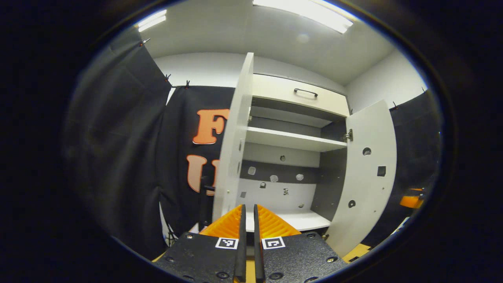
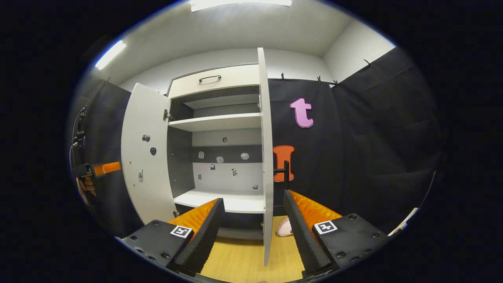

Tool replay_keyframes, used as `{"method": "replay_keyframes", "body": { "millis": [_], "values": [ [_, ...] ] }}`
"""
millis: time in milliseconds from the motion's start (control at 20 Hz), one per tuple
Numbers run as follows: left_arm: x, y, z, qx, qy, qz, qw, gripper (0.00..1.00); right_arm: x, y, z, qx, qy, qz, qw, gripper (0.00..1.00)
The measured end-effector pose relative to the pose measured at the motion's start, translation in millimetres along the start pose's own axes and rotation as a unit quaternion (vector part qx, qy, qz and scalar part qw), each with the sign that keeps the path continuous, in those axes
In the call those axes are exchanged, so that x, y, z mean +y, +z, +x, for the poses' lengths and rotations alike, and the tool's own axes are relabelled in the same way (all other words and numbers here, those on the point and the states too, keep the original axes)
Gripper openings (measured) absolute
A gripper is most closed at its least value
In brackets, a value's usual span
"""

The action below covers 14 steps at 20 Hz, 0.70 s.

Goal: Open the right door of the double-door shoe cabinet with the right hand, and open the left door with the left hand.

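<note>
**Both cabinet doors stand open**

Here, your left gripper (image 1: 248, 236) has its fingers pressed almost together, only a thin slit between them and nothing in it; just past its tips stands the left door (image 1: 232, 149), seen nearly edge-on and swung well out from the shoe cabinet (image 1: 290, 137); farther off, the right door (image 1: 363, 173) hangs wide open on its hinge; between the two doors you look into the cabinet's shelves, with a drawer and its dark handle (image 1: 305, 92) above them.

Meanwhile, your right gripper (image 2: 254, 232) is spread wide and holds nothing; the right door (image 2: 266, 165) stands edge-on between its fingers, touching neither; its dark handle (image 2: 283, 171) juts out on the outer side; beyond, the left door (image 2: 145, 157) is open wide; at the far left edge of the right gripper view, your other hand (image 2: 87, 188) holds the left gripper (image 2: 102, 169); the wood floor (image 2: 243, 259) lies below.
</note>
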<state>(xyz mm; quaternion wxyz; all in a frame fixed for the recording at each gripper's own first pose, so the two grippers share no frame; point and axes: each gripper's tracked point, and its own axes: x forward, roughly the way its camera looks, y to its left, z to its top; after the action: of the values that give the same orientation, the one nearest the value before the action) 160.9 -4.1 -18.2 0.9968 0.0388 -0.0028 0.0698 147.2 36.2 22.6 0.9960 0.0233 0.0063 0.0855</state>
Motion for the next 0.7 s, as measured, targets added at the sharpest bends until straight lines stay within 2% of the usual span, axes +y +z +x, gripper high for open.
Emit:
{"method": "replay_keyframes", "body": {
  "millis": [100, 250, 300, 350, 400, 550, 600, 650, 700],
  "values": [
    [-10.1, -4.4, -1.4, 0.004, 0.003, -0.013, 1.000, 0.09, -7.7, -0.8, -5.0, 0.003, 0.001, -0.009, 1.000, 0.97],
    [-33.5, -7.2, -4.2, 0.006, -0.012, -0.032, 0.999, 0.10, -13.4, 0.2, -14.5, 0.003, 0.009, -0.016, 1.000, 0.97],
    [-36.9, -7.8, -4.9, 0.005, -0.012, -0.033, 0.999, 0.05, -16.0, -0.4, -16.4, 0.004, 0.011, -0.017, 1.000, 0.97],
    [-38.4, -7.1, -4.9, 0.002, -0.009, -0.031, 0.999, 0.10, -19.3, -0.5, -19.4, 0.004, 0.012, -0.018, 1.000, 0.97],
    [-40.2, -6.9, -4.2, -0.002, -0.005, -0.028, 1.000, 0.05, -21.9, 0.7, -21.4, 0.003, 0.014, -0.018, 1.000, 0.97],
    [-49.8, -8.5, -4.0, -0.005, -0.012, -0.015, 1.000, 0.27, -24.9, -1.1, -28.4, 0.004, 0.027, -0.009, 1.000, 0.97],
    [-52.2, -7.7, -4.3, -0.009, -0.010, -0.012, 1.000, 0.35, -25.2, -1.6, -30.1, 0.005, 0.032, -0.003, 0.999, 0.94],
    [-53.5, -7.7, -3.4, -0.012, -0.009, -0.010, 1.000, 0.34, -26.6, -3.1, -31.7, 0.007, 0.035, 0.001, 0.999, 0.97],
    [-55.5, -7.5, -3.7, -0.014, -0.011, -0.009, 1.000, 0.53, -30.1, -3.5, -31.8, 0.007, 0.035, 0.002, 0.999, 0.97]
  ]
}}
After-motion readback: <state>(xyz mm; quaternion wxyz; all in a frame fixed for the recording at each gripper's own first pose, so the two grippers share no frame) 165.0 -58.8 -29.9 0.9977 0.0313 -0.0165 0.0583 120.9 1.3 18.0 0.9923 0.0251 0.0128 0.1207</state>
